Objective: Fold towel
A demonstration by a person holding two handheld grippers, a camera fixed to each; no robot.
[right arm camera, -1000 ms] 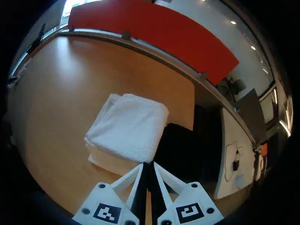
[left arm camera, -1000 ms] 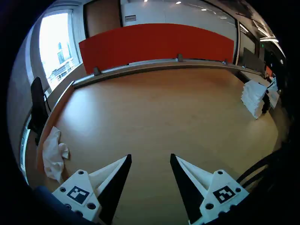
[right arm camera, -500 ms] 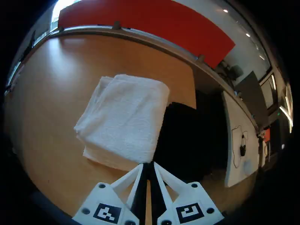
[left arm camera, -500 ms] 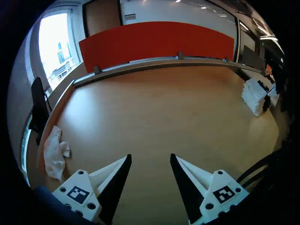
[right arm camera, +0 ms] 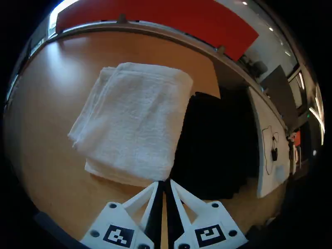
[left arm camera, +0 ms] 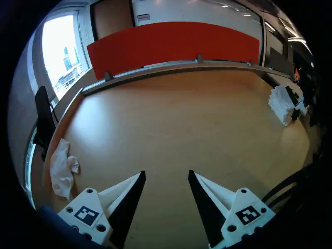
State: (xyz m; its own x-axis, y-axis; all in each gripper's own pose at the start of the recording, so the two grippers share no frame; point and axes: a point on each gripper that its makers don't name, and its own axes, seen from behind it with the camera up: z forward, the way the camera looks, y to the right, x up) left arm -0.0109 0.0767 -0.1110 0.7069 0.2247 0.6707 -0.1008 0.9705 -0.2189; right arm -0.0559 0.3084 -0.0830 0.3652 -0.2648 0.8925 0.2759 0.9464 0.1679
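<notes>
A stack of folded white towels [right arm camera: 133, 120] lies at the right edge of the wooden table [right arm camera: 45, 124] in the right gripper view. My right gripper [right arm camera: 164, 183] is shut, nothing visible between its fingers, and its tips sit just at the near edge of the stack. In the left gripper view my left gripper [left arm camera: 166, 176] stands open over bare table [left arm camera: 174, 124]. A crumpled white towel [left arm camera: 62, 168] lies at the table's left edge, well left of it. The folded stack [left arm camera: 282, 103] shows far to the right.
A red partition [left arm camera: 174, 43] runs along the table's far edge. A black chair [left arm camera: 41, 116] stands beyond the left edge near the window. Right of the stack the table ends in a dark drop [right arm camera: 216, 145], with a white desk [right arm camera: 269, 157] beyond.
My right gripper has moved closer to the folded stack, which now looks larger in its view. My left gripper has barely shifted and stays open.
</notes>
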